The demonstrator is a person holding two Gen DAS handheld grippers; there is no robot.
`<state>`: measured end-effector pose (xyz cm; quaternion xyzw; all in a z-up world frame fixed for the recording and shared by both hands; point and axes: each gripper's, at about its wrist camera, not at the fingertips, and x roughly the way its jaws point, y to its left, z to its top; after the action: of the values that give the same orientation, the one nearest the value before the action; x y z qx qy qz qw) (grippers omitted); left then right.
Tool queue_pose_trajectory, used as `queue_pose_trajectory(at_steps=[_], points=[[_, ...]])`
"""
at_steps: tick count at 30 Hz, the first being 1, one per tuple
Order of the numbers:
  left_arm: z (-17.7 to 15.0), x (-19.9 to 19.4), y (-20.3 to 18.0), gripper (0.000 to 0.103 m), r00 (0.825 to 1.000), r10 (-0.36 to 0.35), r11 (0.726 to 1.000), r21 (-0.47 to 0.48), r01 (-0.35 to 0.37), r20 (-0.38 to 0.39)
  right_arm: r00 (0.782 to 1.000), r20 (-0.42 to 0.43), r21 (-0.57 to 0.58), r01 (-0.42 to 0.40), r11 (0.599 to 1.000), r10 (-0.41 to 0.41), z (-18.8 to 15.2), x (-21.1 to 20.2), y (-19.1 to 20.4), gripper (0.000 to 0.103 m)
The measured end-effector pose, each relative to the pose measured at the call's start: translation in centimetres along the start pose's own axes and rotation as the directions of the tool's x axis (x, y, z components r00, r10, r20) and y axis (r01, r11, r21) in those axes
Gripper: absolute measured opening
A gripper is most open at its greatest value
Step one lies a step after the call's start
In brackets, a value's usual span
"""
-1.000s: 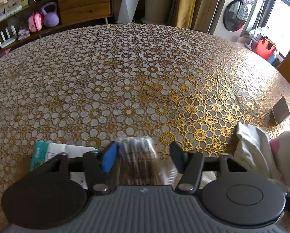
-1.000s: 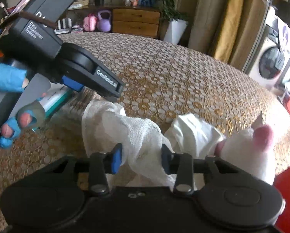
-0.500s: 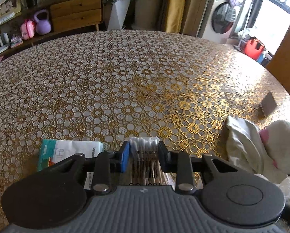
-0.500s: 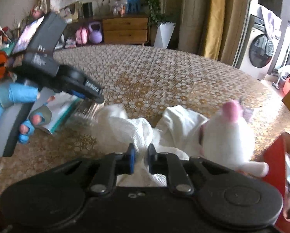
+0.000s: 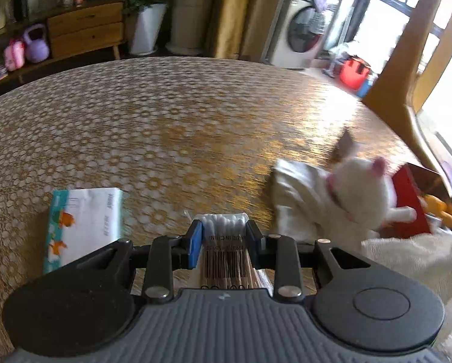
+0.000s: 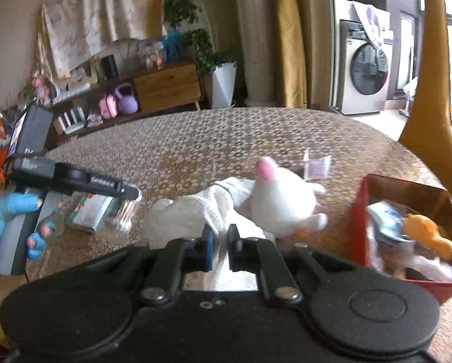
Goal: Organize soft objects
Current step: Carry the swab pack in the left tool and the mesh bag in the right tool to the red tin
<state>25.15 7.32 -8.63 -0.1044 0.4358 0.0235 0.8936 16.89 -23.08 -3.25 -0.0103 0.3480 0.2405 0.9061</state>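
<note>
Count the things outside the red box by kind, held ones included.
Packs: 2, tissue pack and cotton swab pack
Cloths: 2, mesh cloth and smooth cloth
White plush toy: 1
Small tag: 1
Total: 6

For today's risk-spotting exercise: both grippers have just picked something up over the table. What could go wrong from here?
1. The white mesh cloth trails from the right gripper and may drag the white plush toy.
2. The cotton swab pack in the left gripper could slip out.
3. The red box looks crowded.
</note>
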Motion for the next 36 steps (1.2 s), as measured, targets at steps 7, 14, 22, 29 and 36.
queue_pose_trajectory(at_steps=[7, 14, 22, 29, 36], points=[[-0.7, -3.7, -4.1, 0.03, 0.995, -0.099, 0.993, 0.069, 0.099, -0.002, 0.997, 0.065, 0.042, 0.043, 0.998, -0.046, 0.2, -4.5, -2.7, 0.009], [-1.0, -6.7, -9.1, 0.03, 0.98, -0.198, 0.971, 0.138, 0.197, -0.007, 0.988, 0.115, 0.081, 0.091, 0.993, -0.1, 0.2, -7.6, -5.3, 0.008], [-1.1, -8.4, -15.8, 0.03, 0.957, -0.288, 0.934, 0.215, 0.286, -0.024, 0.973, 0.156, 0.13, 0.152, 0.98, -0.172, 0.3, -9.4, -8.7, 0.008], [-0.5, -8.4, -21.0, 0.03, 0.942, -0.334, 0.906, 0.267, 0.329, -0.029, 0.951, 0.187, 0.199, 0.21, 0.957, -0.247, 0.5, -10.5, -12.6, 0.008], [-0.1, -7.0, -25.1, 0.03, 0.938, -0.345, 0.887, 0.31, 0.342, -0.047, 0.931, 0.174, 0.233, 0.277, 0.932, -0.32, 0.9, -9.6, -16.4, 0.008]])
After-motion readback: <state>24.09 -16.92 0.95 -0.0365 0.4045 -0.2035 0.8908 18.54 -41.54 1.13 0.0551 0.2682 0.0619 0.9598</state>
